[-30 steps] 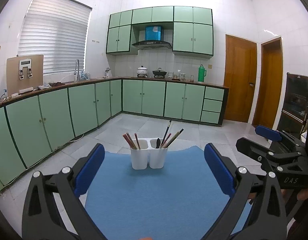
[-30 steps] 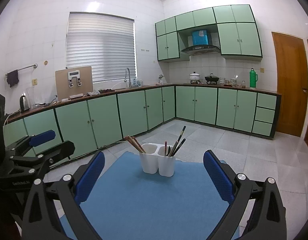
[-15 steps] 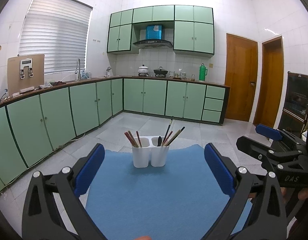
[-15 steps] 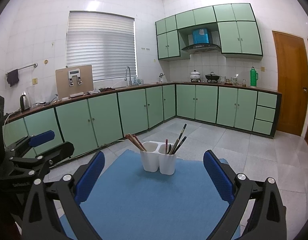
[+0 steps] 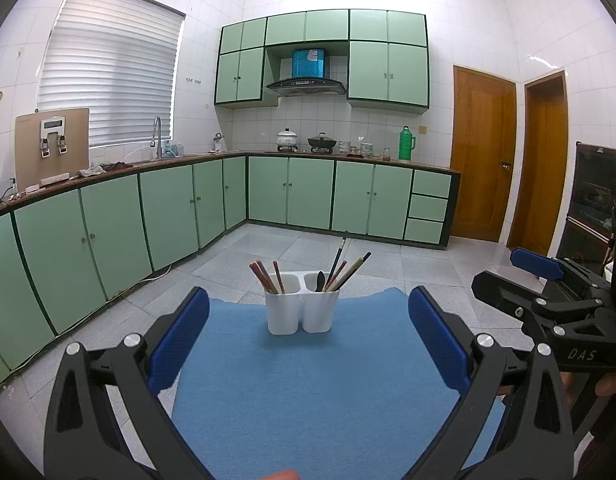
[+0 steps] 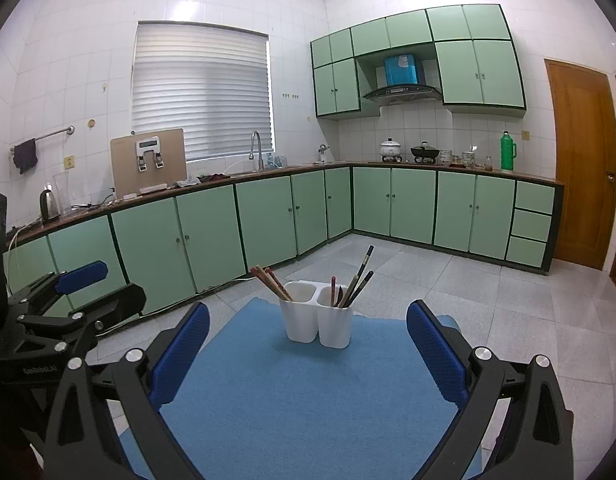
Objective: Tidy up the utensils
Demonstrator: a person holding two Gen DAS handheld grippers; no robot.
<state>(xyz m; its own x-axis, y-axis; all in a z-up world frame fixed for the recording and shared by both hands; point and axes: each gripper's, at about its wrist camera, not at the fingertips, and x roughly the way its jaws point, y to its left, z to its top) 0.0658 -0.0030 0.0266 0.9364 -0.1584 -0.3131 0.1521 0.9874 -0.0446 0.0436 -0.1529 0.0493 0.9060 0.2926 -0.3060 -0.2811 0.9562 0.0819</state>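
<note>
Reading "DAS" on right tool (image 5: pixel 563 312) | left tool (image 5: pixel 308 320) spread | holder (image 5: pixel 302 308) upright

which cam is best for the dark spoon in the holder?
Left wrist. The spoon shows its dark bowl clear above the rim of the holder, in the right-hand cup. In the right wrist view only a dark sliver shows, crowded between the chopsticks.

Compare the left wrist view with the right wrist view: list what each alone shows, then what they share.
Only the left wrist view: a second wooden door and a dark cabinet.

Only the right wrist view: an electric kettle, a glass vase and a dark towel on a rail.

Both: the white utensil holder on the blue mat, and the open left gripper and right gripper.
</note>
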